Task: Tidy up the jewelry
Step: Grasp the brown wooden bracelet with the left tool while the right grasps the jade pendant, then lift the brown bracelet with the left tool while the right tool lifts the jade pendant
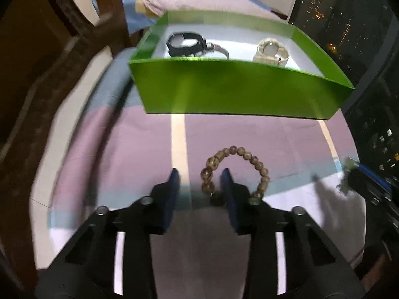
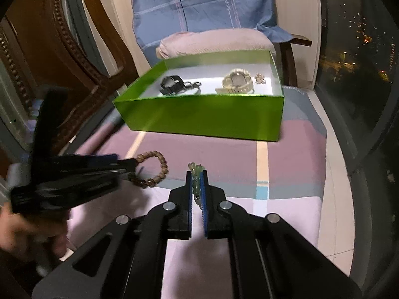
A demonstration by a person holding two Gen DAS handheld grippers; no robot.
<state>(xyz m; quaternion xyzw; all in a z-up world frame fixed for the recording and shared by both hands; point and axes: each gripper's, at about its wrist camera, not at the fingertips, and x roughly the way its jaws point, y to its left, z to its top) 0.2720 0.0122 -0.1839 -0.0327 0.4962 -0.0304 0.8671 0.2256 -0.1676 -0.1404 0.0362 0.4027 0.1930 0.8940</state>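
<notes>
A brown bead bracelet (image 1: pixel 249 159) lies on the striped cloth in front of the green box (image 1: pixel 237 92). My left gripper (image 1: pixel 200 173) stands over the bracelet's left side. Beads sit beside its right finger and a gap shows at its left finger, so it is open. In the right wrist view the left gripper (image 2: pixel 127 165) reaches over the same bracelet (image 2: pixel 159 164). My right gripper (image 2: pixel 197 173) is shut on a small pale green bead ornament (image 2: pixel 195 170), just above the cloth. The box (image 2: pixel 199 117) holds a black watch (image 2: pixel 170 83) and a beige watch (image 2: pixel 237 81).
A small metal trinket (image 2: pixel 259 78) and a silver ring piece (image 2: pixel 194 86) also lie in the box. A carved wooden chair (image 2: pixel 82 49) stands at the left, and a dark window (image 2: pixel 361 49) runs along the right. A pink cushion (image 2: pixel 214 42) sits behind the box. A hand (image 2: pixel 25 229) holds the left gripper.
</notes>
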